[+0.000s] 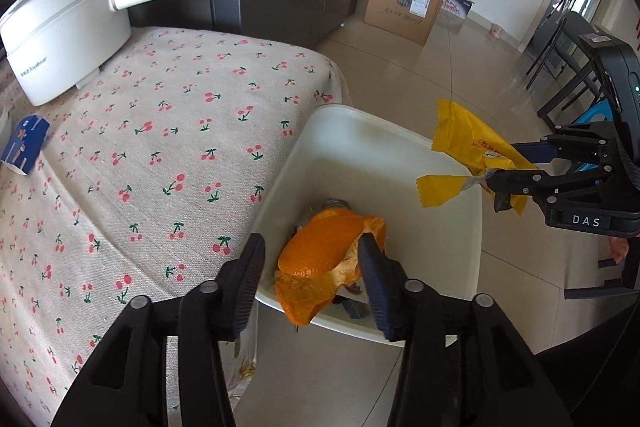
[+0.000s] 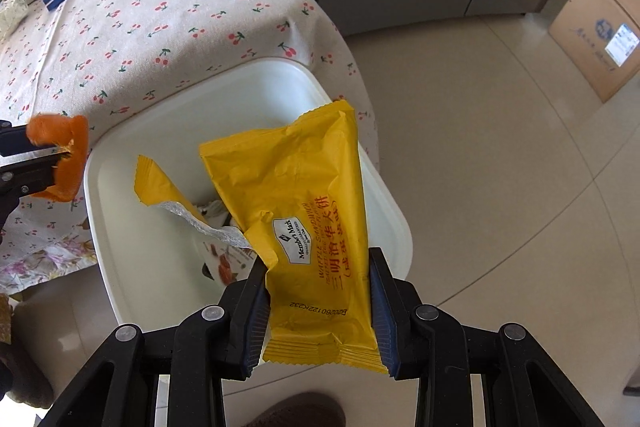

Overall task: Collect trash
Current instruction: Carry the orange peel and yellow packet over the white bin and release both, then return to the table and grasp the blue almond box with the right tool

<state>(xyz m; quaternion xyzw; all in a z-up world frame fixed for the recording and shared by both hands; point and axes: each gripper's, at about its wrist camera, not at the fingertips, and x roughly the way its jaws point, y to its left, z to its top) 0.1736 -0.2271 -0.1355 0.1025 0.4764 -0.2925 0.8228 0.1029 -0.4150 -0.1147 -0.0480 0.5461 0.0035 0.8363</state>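
Right tool (image 2: 320, 311) grips yellow wrapper (image 2: 312, 227), hiding bin (image 2: 384, 195) contents; left tool (image 1: 312, 287) parted around orange peel (image 1: 324, 259).

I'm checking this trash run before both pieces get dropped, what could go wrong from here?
1. The orange peel touches only one finger of the open left gripper, over the white bin's near rim; it may cling or land outside.
2. The yellow wrapper, pinched in the right gripper, is long with a torn flap, so it could catch the rim and slide to the floor.

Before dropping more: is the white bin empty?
Not empty: the white bin already has a printed wrapper lying at its bottom.
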